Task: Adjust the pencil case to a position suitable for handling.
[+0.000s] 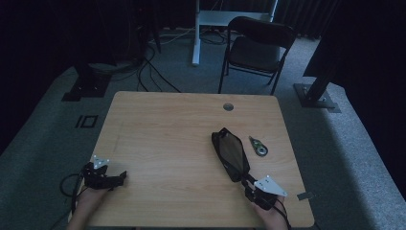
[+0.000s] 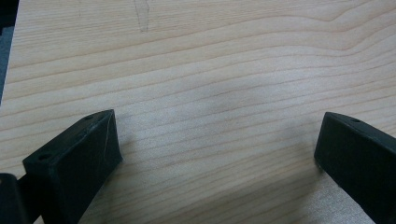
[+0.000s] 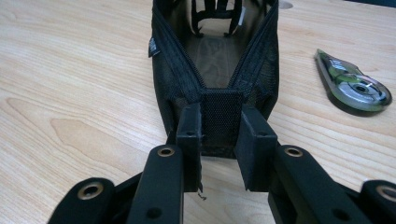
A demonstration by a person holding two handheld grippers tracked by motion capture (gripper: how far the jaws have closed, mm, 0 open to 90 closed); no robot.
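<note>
The table (image 1: pixel 167 139) is pale wood, with a chair (image 1: pixel 256 48) on the floor past its twelve-o'clock edge. On it, at about four o'clock from the middle, lies the pouch (image 1: pixel 230 153), a black mesh case, unzipped and gaping, its long axis running from eleven to five. The right gripper (image 3: pixel 219 140) has its jaws pressed onto the fabric tab at the pouch's near end, where the two zip tracks meet. The left gripper (image 1: pixel 106 178) rests at the table's eight-o'clock corner, jaws spread wide over bare wood, holding nothing. A tape dispenser (image 1: pixel 258 146) lies just beside the pouch at its three o'clock, apart from it.

The step in hand looks like steadying the pouch by its end so it can be filled or zipped. To do it well, keep the clamp firm on the tab and low to the table, so the soft mesh does not fold or drag. Pull lightly toward six o'clock to keep the mouth taut. The free gripper should come in from nine o'clock, clear of the dispenser.
</note>
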